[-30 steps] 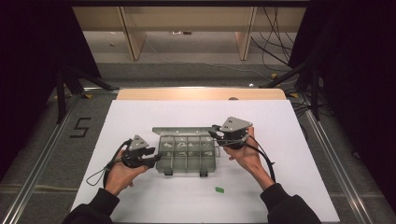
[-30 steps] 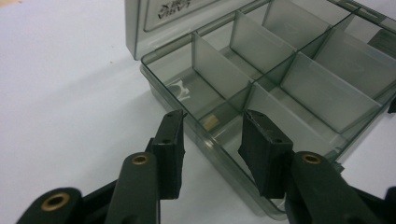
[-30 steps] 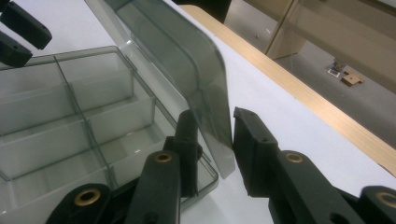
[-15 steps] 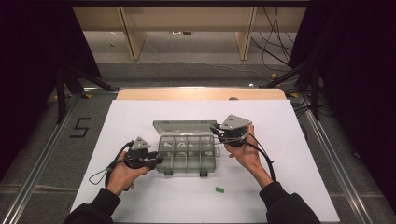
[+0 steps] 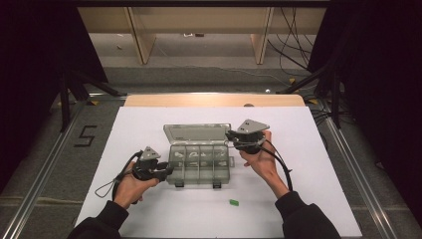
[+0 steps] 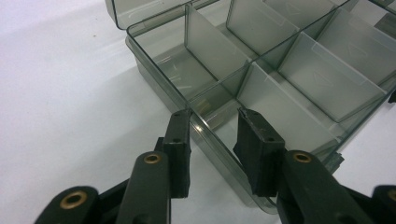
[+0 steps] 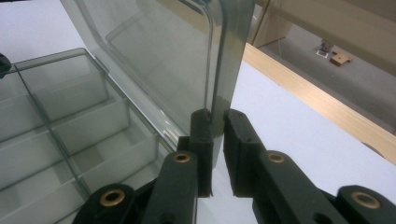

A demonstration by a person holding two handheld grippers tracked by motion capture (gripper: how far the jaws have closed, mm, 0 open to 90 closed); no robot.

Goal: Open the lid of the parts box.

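Observation:
A smoky clear compartment box [image 5: 199, 180] lies mid-table on the white sheet, its lid [image 5: 196, 133] raised at the back. My left gripper [image 5: 168, 171] is at the box's left front corner. In the left gripper view its jaws [image 6: 212, 114] have just been closing and straddle the box wall [image 6: 149, 70], one pad outside, one inside, pressing on it. My right gripper [image 5: 230, 135] holds the lid's right edge. In the right gripper view its jaws [image 7: 215, 112] have just closed further and pinch the upright lid [image 7: 159, 60] above the compartments [image 7: 70, 121].
A small green piece [image 5: 233, 202] lies on the sheet in front of the box. A wooden strip [image 5: 214, 99] runs along the table's far edge. Metal rails flank the table, and a "5" mark [image 5: 85, 135] is on the floor at left.
The lid has swung up further and looks taller from above. The right gripper's jaws have narrowed onto its edge. Both hands stay where they were.

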